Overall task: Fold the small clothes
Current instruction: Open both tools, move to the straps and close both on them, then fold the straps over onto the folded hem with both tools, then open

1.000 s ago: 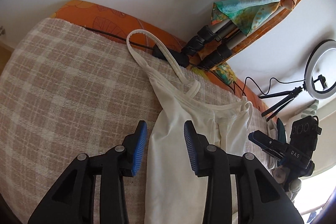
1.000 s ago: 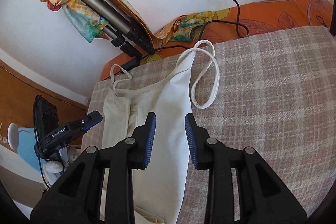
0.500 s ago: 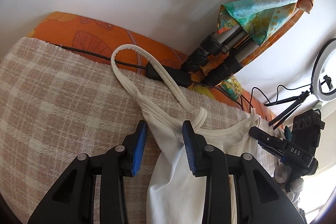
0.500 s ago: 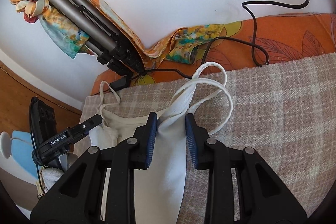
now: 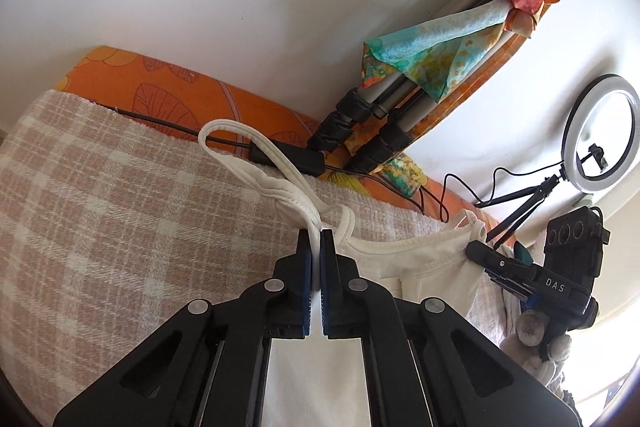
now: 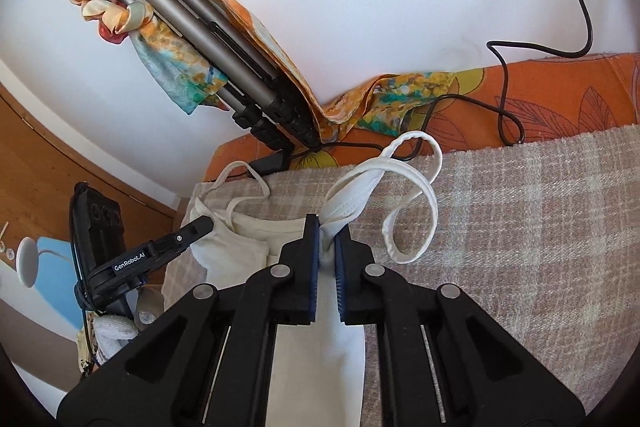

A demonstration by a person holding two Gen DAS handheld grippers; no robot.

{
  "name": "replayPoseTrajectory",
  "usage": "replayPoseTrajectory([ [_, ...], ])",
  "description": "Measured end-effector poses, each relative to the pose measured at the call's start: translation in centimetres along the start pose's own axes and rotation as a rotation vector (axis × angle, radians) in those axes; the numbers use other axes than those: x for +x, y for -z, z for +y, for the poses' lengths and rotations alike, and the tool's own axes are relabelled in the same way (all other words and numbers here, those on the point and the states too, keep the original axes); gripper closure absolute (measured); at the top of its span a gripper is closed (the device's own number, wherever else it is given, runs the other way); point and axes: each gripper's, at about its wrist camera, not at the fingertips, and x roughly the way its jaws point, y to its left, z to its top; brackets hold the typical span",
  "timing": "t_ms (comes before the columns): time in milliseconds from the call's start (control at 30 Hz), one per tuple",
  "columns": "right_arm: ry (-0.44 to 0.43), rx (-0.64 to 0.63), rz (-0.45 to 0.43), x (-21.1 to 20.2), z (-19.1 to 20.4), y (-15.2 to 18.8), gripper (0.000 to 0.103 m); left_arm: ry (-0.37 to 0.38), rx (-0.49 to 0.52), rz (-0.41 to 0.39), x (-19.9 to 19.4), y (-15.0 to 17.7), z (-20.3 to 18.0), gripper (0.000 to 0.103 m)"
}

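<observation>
Within 1 second I had closed both my left gripper [image 5: 316,233] and right gripper [image 6: 327,225] on the white top [image 5: 416,267], seemingly near its straps toward 12 o'clock on the blanket [image 5: 120,219]; folding could begin.

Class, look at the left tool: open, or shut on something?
Shut. The left tool has its jaws pinched on the white top at the strap base, cloth between the blue pads.

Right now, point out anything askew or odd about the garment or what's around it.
The white top lies half-folded on the checked blanket; its shoulder straps loop loose and twisted past each closed gripper, the left gripper and the right gripper. A black cable runs under one strap. A scarf-wrapped tripod leans against the wall.
</observation>
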Motion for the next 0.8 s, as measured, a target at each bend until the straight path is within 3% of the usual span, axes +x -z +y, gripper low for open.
replayPoseTrajectory([
  [367,-0.033,-0.029,-0.038,-5.8,3.5,2.3,0.095,0.032,0.019,-0.046,-6.2,1.6,-2.6,0.102],
  [800,-0.033,-0.049,-0.028,-12.2,9.0,10.5,0.095,0.008,0.054,-0.065,-14.0,8.4,-4.3,0.102],
])
